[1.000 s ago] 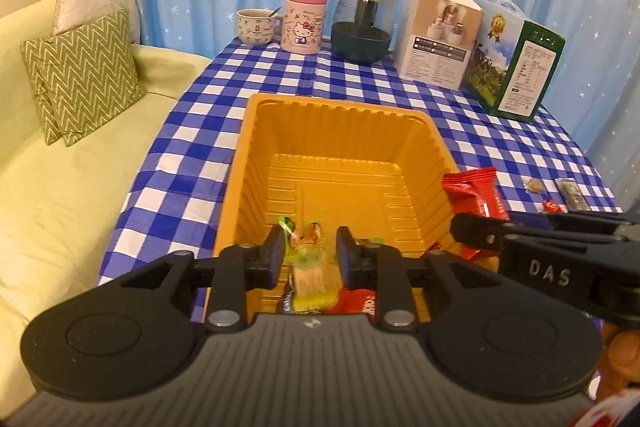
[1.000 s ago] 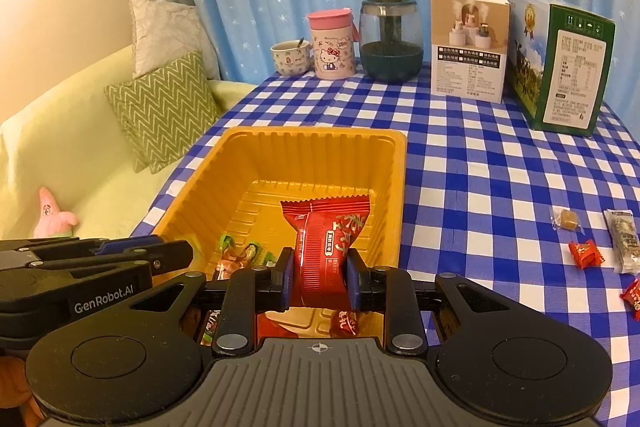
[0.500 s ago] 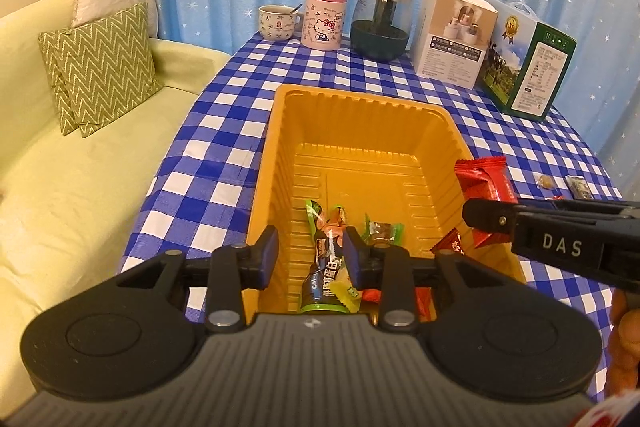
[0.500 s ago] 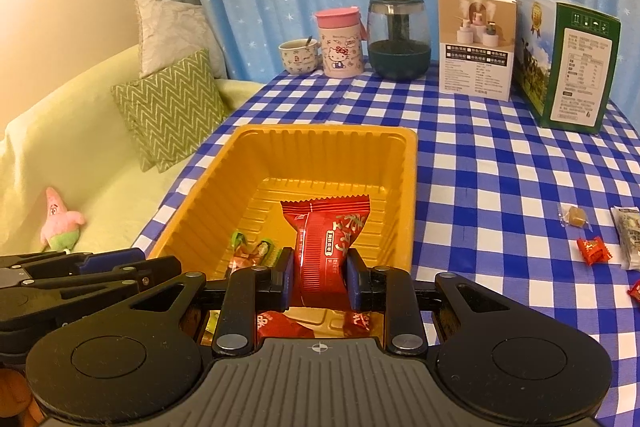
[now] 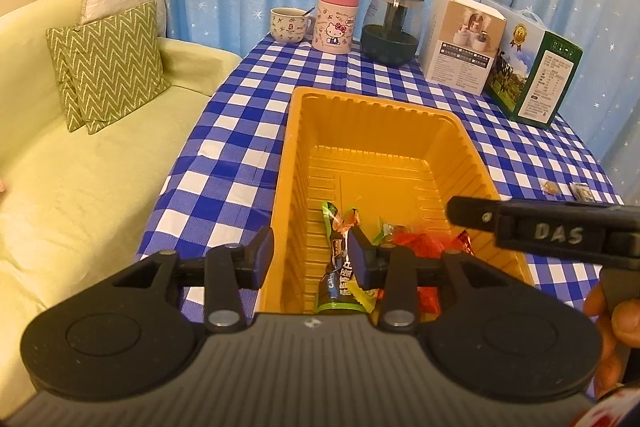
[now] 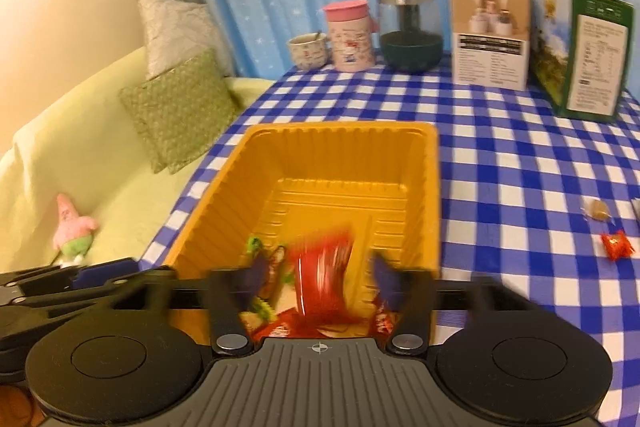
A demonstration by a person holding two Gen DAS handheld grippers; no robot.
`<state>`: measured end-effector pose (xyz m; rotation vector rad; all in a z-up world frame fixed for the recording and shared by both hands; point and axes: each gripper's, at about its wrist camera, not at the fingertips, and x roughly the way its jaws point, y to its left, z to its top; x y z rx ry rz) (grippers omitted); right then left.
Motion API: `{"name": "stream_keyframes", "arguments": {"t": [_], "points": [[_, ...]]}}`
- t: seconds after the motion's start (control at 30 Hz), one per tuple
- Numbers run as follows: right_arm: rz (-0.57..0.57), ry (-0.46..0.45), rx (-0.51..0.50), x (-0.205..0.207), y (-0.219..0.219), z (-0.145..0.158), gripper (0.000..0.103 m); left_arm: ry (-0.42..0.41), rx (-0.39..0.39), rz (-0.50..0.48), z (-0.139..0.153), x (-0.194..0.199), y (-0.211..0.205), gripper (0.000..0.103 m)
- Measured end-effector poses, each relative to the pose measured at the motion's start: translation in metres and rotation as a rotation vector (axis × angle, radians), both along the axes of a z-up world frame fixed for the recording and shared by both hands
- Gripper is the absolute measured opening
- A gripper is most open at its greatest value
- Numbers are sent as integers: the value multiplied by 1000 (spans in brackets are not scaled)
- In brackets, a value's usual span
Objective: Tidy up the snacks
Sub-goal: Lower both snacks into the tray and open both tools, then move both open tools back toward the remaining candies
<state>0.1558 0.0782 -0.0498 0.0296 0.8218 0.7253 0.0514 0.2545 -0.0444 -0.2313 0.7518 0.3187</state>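
Both claws have spread since a second ago: left claw (image 5: 312,259) let go of its green candy, right claw (image 6: 318,277) released the red snack packet (image 6: 322,277), which is blurred between the wide-apart fingers, over the near end of the orange tray (image 6: 434,187). Left to right: yellow-green sofa (image 5: 80,187) with zigzag cushion (image 5: 108,63) and a pink starfish toy (image 6: 72,227) at far left; left claw gaping, holding nothing, left finger (image 5: 260,255) outside the tray's left wall, right finger over the candies. Tray (image 5: 288,167) on the blue-check table (image 5: 240,99), green-wrapped candies (image 5: 340,247) and red wrappers (image 5: 420,243) piled at its near end, far half bare. Right claw's side, marked DAS, crosses the tray's right rim in the left view. Loose on the table right of the tray: caramel candy (image 6: 596,213), small red candy (image 6: 618,245). Far edge: cup (image 5: 290,25), pink mug (image 5: 338,19), dark glass jar (image 5: 392,25), white box (image 5: 464,41), green box (image 5: 536,79)
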Motion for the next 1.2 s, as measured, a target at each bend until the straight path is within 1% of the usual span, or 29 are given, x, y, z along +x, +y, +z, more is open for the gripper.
{"name": "stream_keyframes", "arguments": {"t": [0.17, 0.23, 0.37, 0.43, 0.5, 0.57, 0.63, 0.8, 0.83, 1.2], "points": [[-31, 17, 6, 0, -15, -2, 71, 0, -4, 1, 0, -4, -3, 41], [-45, 17, 2, -2, -23, -1, 71, -3, -4, 0, 3, -5, -6, 46], [-67, 14, -21, -10, -35, 3, 71, -7, -3, -2, 9, -11, -13, 49], [-74, 11, -21, -15, -43, 6, 71, -12, -1, -3, 14, -14, -17, 54], [-90, 8, -25, -20, -52, 11, 71, -16, 3, -10, 19, -17, -22, 56], [-104, 5, -26, -25, -62, 16, 71, -23, 3, -17, 24, -22, -29, 60], [-114, -5, -30, -32, -73, 21, 71, -31, 2, -27, 29, -27, -37, 67], [-142, -11, -44, -50, -100, 31, 71, -45, 1, -62, 38, -38, -61, 75], [-145, -9, -44, -53, -105, 32, 71, -48, 1, -67, 39, -39, -66, 78], [-211, -9, -54, -83, -161, 42, 72, -79, 8, -138, 56, -51, -116, 92]]}}
